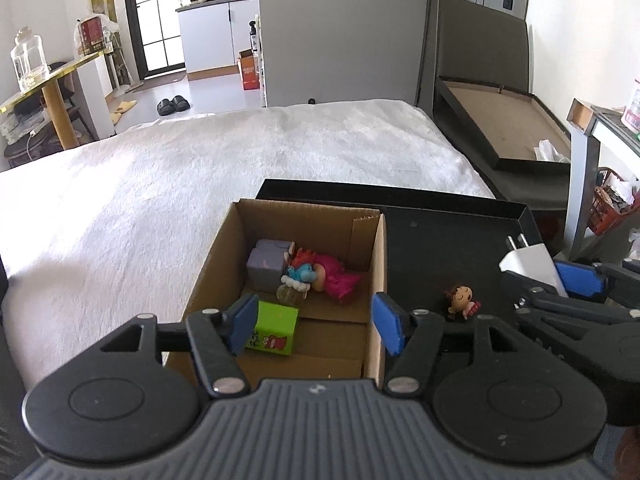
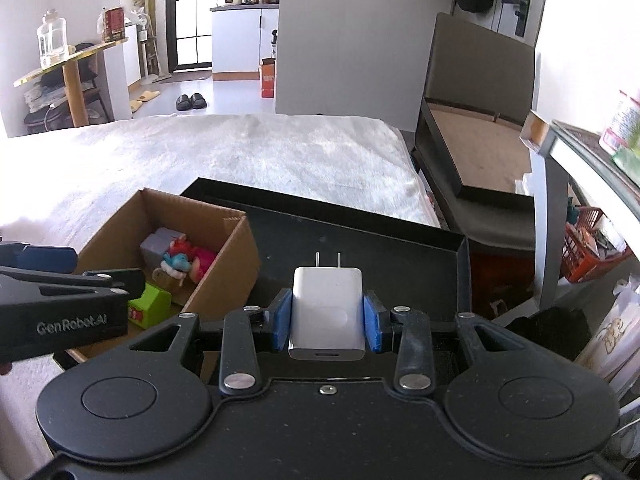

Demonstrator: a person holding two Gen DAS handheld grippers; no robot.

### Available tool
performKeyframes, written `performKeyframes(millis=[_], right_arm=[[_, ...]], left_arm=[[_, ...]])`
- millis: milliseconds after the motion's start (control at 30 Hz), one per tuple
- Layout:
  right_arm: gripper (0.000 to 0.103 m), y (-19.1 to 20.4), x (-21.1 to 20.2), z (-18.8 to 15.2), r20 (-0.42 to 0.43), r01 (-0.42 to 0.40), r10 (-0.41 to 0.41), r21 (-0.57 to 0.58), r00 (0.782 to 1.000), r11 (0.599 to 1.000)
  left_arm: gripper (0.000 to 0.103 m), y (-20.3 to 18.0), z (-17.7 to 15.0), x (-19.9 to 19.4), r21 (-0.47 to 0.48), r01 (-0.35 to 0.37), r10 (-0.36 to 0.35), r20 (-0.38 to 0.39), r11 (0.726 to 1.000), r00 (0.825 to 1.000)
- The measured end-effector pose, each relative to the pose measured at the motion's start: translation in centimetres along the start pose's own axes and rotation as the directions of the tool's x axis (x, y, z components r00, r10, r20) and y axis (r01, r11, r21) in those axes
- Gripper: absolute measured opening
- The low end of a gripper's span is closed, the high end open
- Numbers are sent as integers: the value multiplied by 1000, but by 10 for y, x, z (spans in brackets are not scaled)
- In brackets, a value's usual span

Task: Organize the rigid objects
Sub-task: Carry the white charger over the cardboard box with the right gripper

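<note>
- Sorting is mid-way: the cardboard box point(image 1: 304, 280) on the bed already holds a green carton point(image 1: 274, 330), a grey cube point(image 1: 266, 266), a pink-and-red doll point(image 1: 328, 276) and a small blue figure point(image 1: 304, 274).
- Left gripper point(image 1: 314, 326) hangs over the box's near end with its blue fingers point(image 1: 244, 322) spread and nothing pinched; the green carton lies just below and beside the left finger, apparently released.
- Right gripper point(image 2: 326, 320) is just right of the box, over the black tray point(image 2: 400, 256); its fingers point(image 2: 280, 320) pinch a white plug-in charger point(image 2: 328, 312) by its two sides, prongs pointing away from the camera.
- One more toy, a small doll figurine point(image 1: 462, 300), lies on the tray just right of the box wall.
- Step in hand, as I judge it: carrying the charger to the box.
- Next move calls for swinging the charger left over the box's right wall, clear of the left gripper, lowering it into the bare floor near the right wall, then spreading the fingers.
- Left gripper should draw clear first, as both tools crowd the same opening.
</note>
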State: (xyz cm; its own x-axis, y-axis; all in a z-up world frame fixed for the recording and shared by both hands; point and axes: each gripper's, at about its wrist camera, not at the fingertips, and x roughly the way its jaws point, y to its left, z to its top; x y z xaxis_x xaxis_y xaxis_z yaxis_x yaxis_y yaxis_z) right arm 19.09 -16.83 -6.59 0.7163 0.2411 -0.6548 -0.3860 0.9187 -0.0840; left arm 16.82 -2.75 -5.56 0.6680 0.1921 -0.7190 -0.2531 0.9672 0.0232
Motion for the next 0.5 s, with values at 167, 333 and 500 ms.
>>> performKeyframes(millis=[167,333,500], right_arm=[[37,15,-1,6,6,-2,2,-37,1000,999],[37,26,2,11,4,-6,6,-54,1000,999],[37,44,5,18,6,-15,16,-81,1000,997]], left_arm=[[63,14,-2,5,-35,12,-12,-1,999,1000],[63,34,-4,11,-78,12,-12,-1,997,1000],[63,62,-5,16,-135,-8,10,15,991,1000]])
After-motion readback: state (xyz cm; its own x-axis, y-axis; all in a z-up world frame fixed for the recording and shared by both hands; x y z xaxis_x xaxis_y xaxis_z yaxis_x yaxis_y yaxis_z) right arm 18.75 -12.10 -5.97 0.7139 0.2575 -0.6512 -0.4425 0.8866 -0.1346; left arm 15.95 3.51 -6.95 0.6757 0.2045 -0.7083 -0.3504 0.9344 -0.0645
